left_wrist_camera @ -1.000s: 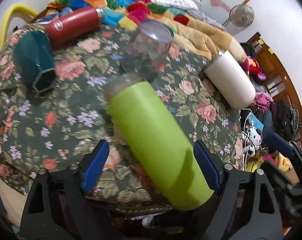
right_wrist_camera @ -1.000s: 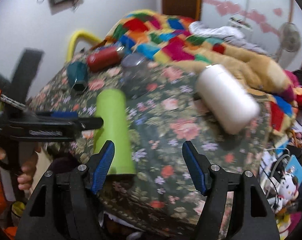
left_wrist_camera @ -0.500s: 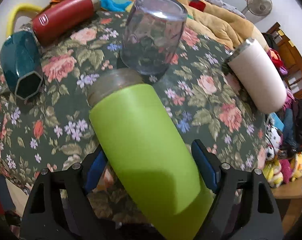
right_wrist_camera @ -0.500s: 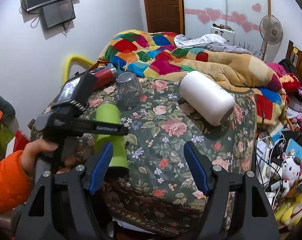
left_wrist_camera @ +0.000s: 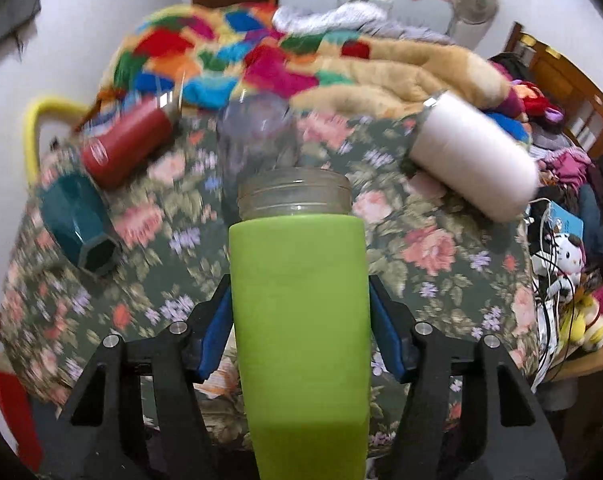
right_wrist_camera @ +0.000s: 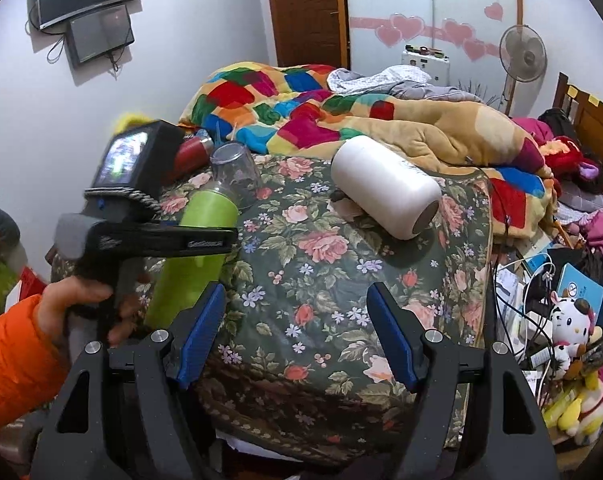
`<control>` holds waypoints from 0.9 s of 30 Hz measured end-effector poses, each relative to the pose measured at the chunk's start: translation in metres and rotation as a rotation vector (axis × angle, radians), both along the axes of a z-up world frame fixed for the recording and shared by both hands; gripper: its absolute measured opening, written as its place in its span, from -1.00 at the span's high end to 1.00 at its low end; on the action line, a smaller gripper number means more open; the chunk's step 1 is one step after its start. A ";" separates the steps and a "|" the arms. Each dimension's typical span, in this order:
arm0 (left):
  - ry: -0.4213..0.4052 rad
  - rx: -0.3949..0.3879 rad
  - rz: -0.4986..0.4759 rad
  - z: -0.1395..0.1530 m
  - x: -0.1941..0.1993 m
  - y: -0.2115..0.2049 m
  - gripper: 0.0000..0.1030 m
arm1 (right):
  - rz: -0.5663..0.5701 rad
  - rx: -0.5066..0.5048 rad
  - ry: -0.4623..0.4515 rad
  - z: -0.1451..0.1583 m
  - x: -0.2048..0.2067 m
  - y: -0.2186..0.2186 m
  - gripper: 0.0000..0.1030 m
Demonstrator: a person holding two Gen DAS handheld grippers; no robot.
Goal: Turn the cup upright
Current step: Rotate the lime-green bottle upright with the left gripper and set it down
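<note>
The lime-green cup (left_wrist_camera: 301, 320) is filling the lower centre of the left wrist view, its clear threaded mouth pointing up-frame, with the left gripper (left_wrist_camera: 299, 328) clamping its sides. Above it a clear tumbler (left_wrist_camera: 257, 136) is sitting upside down on the floral bedspread (left_wrist_camera: 441, 248). The right gripper (right_wrist_camera: 297, 338) is hanging apart at the lower centre of its view, holding nothing.

Glass (left_wrist_camera: 257, 132) behind bottle (left_wrist_camera: 301, 320); flask (left_wrist_camera: 127, 146) left, tumbler (left_wrist_camera: 473, 160) right.

- Left gripper (left_wrist_camera: 300, 316): blue-padded jaws closed on the green cup (left_wrist_camera: 301, 320), held by a hand (right_wrist_camera: 81, 300) in an orange sleeve.
- Right gripper (right_wrist_camera: 297, 336): jaws spread wide, holding nothing.
</note>
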State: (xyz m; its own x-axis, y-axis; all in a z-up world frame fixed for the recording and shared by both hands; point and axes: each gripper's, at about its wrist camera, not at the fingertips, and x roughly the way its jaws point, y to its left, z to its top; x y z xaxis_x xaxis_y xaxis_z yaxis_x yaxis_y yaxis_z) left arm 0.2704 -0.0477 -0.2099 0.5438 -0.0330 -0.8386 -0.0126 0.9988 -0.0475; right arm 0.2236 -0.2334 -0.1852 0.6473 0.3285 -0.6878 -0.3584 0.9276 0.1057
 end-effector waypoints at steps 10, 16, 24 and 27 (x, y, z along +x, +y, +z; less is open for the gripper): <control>-0.175 0.020 -0.089 0.055 -0.033 -0.013 -0.20 | -0.003 0.016 -0.034 0.009 0.000 0.004 -0.36; -0.198 0.054 -0.090 0.060 -0.023 -0.020 -0.20 | -0.010 0.021 -0.035 0.011 0.002 0.004 -0.36; -0.173 0.083 -0.109 0.046 -0.008 -0.024 -0.20 | -0.023 0.016 -0.020 0.008 0.008 0.000 -0.36; -0.174 0.069 -0.101 0.044 -0.011 -0.022 -0.20 | -0.023 0.010 -0.017 0.007 0.009 0.000 -0.36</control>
